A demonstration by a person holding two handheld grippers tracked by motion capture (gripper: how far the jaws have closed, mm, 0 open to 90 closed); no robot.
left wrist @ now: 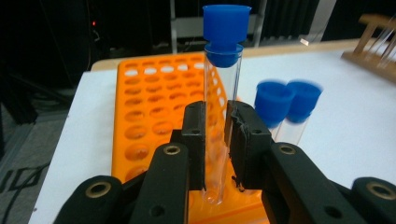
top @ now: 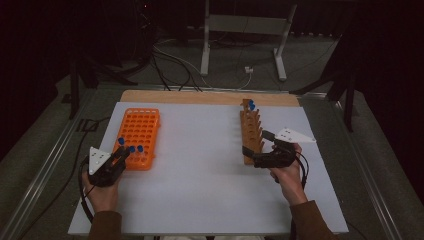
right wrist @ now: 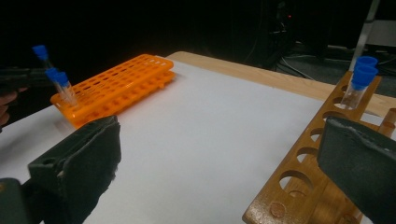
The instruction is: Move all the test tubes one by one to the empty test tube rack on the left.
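Left hand-held gripper (left wrist: 215, 140) is clamped tight on a clear tube (left wrist: 220, 121) with a blue cap (left wrist: 226, 29), and there it is, upright between the black pads, its bottom end down at the near edge of the orange rack (left wrist: 154, 107). In the high view that same left hand-held gripper (top: 121, 155) sits at the rack's (top: 139, 134) near left corner, on the left side of the white counter (top: 200, 165). Just beside the held tube stand 2 capped tubes (left wrist: 287, 109), already in the rack's near row, touching each other at the caps.

Over to the right: the right hand-held gripper (top: 248, 156) is at the near end of the wooden rack (top: 251, 131), jaws spread wide, 1 pad on each side of that end. From the right gripper view the wooden rack (right wrist: 322, 163) runs away between the pads, its near holes vacant, and 2 blue-capped tubes (right wrist: 359, 81) stand at its far end. Nothing is pinched in those jaws; whether the pads touch the wood I cannot tell.

The 2 racks lie well apart, bare white counter between them. The left hand (top: 102, 192) and right hand (top: 287, 175) come in from the bottom edge, brown sleeves showing.
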